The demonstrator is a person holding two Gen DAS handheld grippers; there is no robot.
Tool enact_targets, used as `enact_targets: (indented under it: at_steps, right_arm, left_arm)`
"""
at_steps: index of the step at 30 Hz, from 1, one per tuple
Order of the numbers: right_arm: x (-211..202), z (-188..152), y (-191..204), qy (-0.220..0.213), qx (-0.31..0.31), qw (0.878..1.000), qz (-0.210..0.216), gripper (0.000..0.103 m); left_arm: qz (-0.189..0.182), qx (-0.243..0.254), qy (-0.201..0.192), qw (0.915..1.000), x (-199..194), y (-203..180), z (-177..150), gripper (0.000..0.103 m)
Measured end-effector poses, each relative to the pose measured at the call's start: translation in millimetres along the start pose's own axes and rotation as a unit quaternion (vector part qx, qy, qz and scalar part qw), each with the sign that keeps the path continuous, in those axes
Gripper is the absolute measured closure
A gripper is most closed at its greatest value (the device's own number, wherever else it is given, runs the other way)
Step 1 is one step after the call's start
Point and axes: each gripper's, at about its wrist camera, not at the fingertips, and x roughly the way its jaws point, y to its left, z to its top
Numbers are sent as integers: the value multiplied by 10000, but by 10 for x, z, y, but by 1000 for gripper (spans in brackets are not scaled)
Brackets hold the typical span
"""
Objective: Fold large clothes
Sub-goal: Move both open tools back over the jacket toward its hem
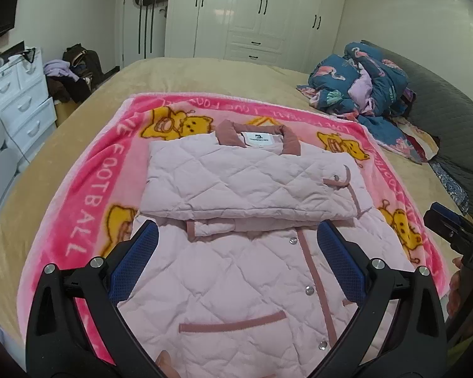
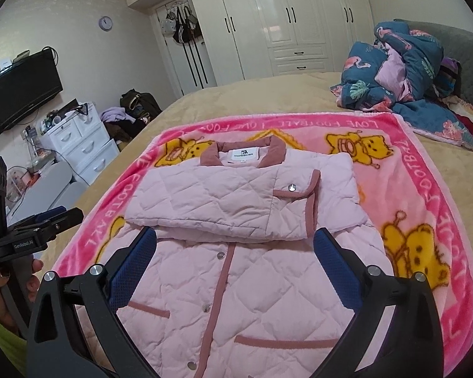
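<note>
Pink quilted jacket point(image 1: 236, 252) is lying on the blanket point(image 1: 88, 208), sleeves folded across. Left gripper point(image 1: 236, 264) and right gripper point(image 2: 235, 264) are hovering spread, empty; next, gripping the hem.

A pale pink quilted jacket point(image 1: 246, 271) with dusty-rose trim and silver snaps is lying front-up, snapped shut, collar at the far end. Its sleeves are lying folded across the chest, forming a thick band below the collar.
</note>
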Motion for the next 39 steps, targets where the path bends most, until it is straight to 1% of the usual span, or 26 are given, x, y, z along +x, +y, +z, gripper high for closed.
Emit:
enact_targets:
  at_steps: [11, 20, 26, 30, 39]
  right_arm:
    - [-341, -161, 41, -136, -72, 9999, 67, 4]
    - [-551, -289, 56, -221, -168, 9996, 66, 4]
    - [-597, -351, 30, -223, -167, 9996, 32, 4]
    - [-610, -400, 14, -235, -177, 9996, -28, 4]
    - [-579, -504, -121, -174, -83, 9998, -64, 4]
  left_arm:
    - [-28, -67, -150, 9999, -280, -46, -236, 8]
    - [-1, -51, -166, 9998, -344, -74, -399, 8]
    - [-1, 39, -166, 9999, -350, -127, -481, 8]
    - [68, 138, -158, 9998, -326, -153, -541, 8]
    - [132, 126, -76, 9998, -240, -139, -651, 8]
